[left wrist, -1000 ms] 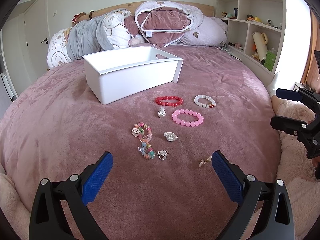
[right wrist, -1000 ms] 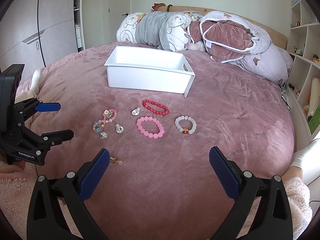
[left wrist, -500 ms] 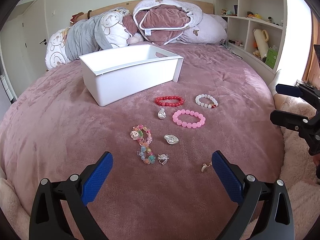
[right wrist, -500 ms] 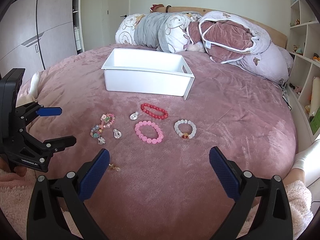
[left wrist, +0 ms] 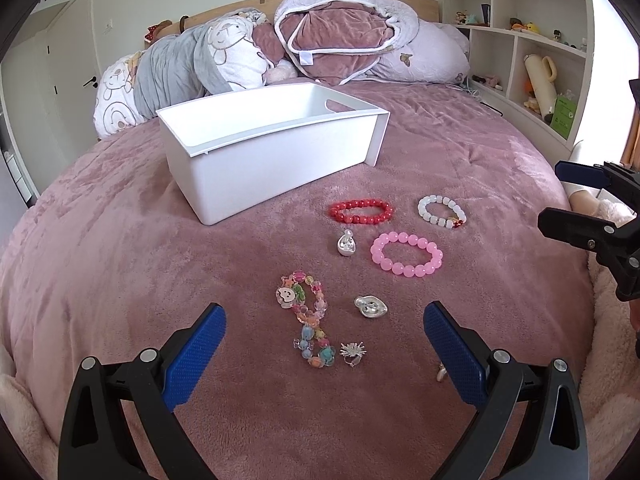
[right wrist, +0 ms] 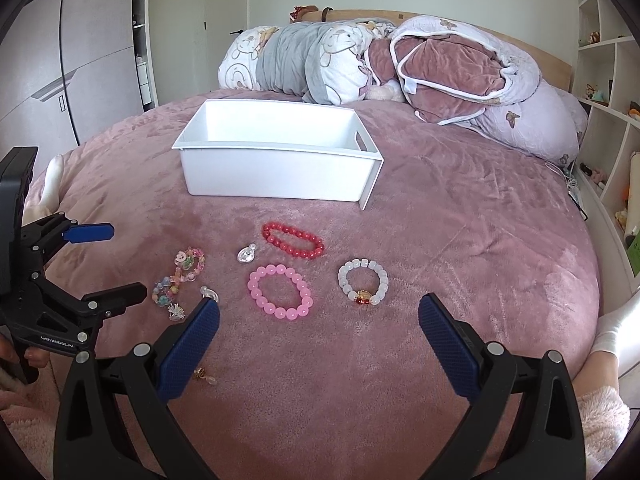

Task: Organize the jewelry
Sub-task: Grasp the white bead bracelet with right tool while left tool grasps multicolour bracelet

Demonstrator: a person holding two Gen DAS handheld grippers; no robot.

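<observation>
Jewelry lies on a pink bedspread in front of an empty white bin [left wrist: 256,168] [right wrist: 276,176]. There is a red bead bracelet [left wrist: 361,211] [right wrist: 293,240], a pink bead bracelet [left wrist: 406,254] [right wrist: 280,292], a white bead bracelet [left wrist: 441,211] [right wrist: 363,283], a multicolour charm bracelet [left wrist: 306,318] [right wrist: 180,278], two silver pendants [left wrist: 346,243] [left wrist: 370,307], a small silver brooch [left wrist: 353,351] and a small gold earring [right wrist: 205,375]. My left gripper [left wrist: 324,334] is open and empty just short of the charm bracelet. My right gripper [right wrist: 319,328] is open and empty before the pink bracelet.
Pillows and a rolled duvet [left wrist: 340,36] are piled behind the bin at the headboard. Shelves [left wrist: 532,52] stand along the bed's right side and wardrobe doors [right wrist: 80,60] on the left. A fluffy pale rug [right wrist: 600,420] lies at the bed's near edge.
Both grippers have moved forward over the bed toward the jewelry, which now sits closer in both views. Both stay open. Nothing on the bed has moved.
</observation>
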